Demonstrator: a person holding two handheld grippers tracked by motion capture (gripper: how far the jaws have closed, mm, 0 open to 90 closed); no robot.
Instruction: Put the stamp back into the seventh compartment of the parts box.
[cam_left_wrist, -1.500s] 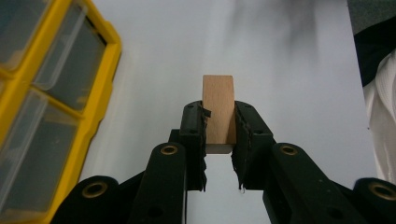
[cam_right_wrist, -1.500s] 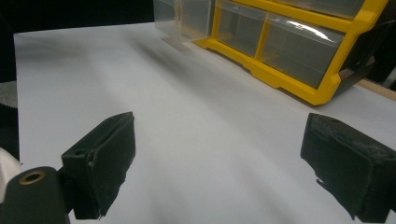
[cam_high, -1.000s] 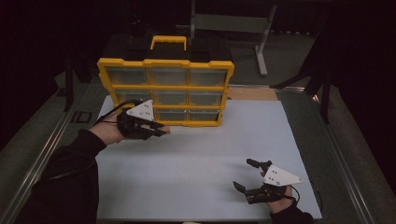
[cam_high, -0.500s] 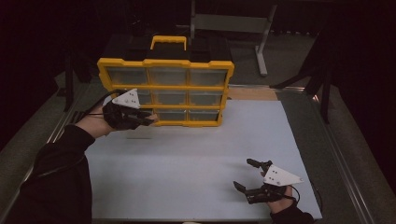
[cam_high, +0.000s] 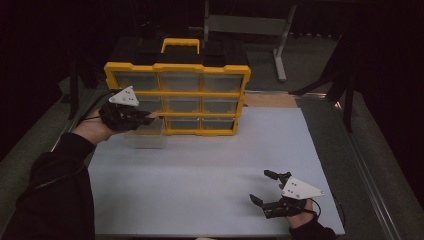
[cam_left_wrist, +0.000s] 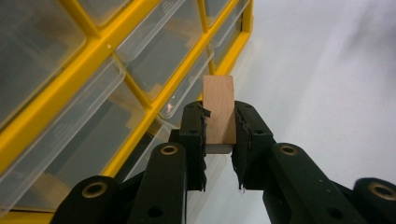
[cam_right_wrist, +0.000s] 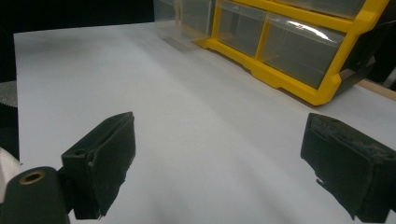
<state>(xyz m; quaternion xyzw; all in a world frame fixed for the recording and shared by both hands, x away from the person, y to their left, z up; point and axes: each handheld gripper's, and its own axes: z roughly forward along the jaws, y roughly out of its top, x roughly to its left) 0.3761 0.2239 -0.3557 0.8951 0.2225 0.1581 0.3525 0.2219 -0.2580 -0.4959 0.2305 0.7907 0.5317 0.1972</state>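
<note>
A yellow organizer case (cam_high: 177, 92) with clear drawers stands upright at the back of the white table top (cam_high: 210, 165). My left gripper (cam_high: 147, 118) hovers in front of its lower left corner, shut on a small wooden block (cam_left_wrist: 218, 105) that sticks out past the pads. Beside the block are the case's yellow frame (cam_left_wrist: 135, 88) and clear drawer fronts. A clear drawer (cam_high: 145, 136) juts out of the bottom left slot, just below the gripper. My right gripper (cam_high: 258, 186) rests near the front right of the table, open, with nothing between its pads (cam_right_wrist: 105, 154).
The case has a yellow handle (cam_high: 180, 44) on top and a black back part behind it. From the right gripper view the case (cam_right_wrist: 280, 79) lies far ahead to the right. A metal stand (cam_high: 280, 50) is behind the table. Dark floor surrounds the table.
My left gripper has moved left along the front of the case, with the block still in it. The right gripper has stayed where it was.
</note>
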